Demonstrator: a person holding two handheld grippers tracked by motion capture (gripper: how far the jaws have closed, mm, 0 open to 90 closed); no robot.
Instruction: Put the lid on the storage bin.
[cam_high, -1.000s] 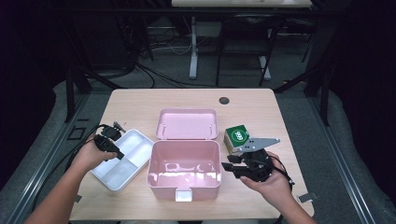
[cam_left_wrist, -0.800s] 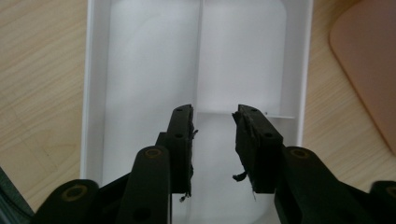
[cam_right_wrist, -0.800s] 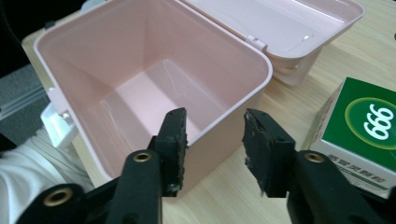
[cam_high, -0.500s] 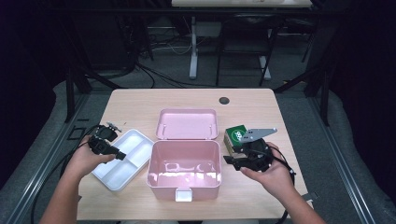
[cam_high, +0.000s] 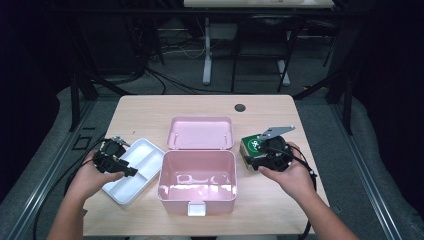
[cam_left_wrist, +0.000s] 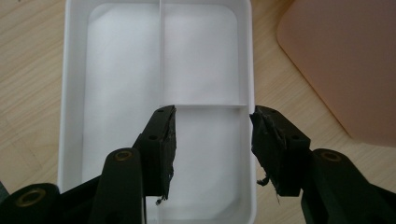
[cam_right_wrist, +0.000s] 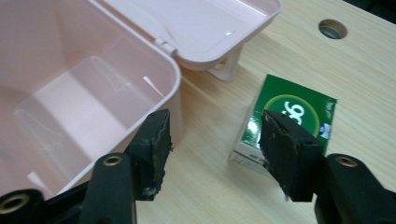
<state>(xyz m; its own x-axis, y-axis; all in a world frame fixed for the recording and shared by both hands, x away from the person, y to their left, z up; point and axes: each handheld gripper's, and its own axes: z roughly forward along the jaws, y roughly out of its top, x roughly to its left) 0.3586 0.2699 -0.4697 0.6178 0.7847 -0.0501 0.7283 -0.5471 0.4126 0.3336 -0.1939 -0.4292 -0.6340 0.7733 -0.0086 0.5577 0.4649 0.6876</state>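
A pink box (cam_high: 197, 175) stands with its lid (cam_high: 200, 132) laid back, and its inside looks bare. To its left lies a white divided tray (cam_high: 135, 170), to its right a green carton (cam_high: 251, 145). My left gripper (cam_high: 129, 171) hovers over the tray's near end (cam_left_wrist: 65, 93). Its jaws (cam_left_wrist: 212, 135) have just been opening and stand apart above the tray's right wall, gripping nothing. My right gripper (cam_high: 251, 162) is between the pink box (cam_right_wrist: 93, 93) and the green carton (cam_right_wrist: 294, 107). It (cam_right_wrist: 212, 135) is open, its jaws have just been opening, and only bare table lies between them.
The wooden table (cam_high: 150, 112) has a round cable hole (cam_high: 240, 107) at the back. Dark floor, cables and a desk leg lie beyond the far edge. The pink box's corner (cam_left_wrist: 345, 60) sits right of the tray.
The right gripper has moved away from the pink box's front right corner, back toward the green carton. The left gripper has shifted slightly left over the tray.
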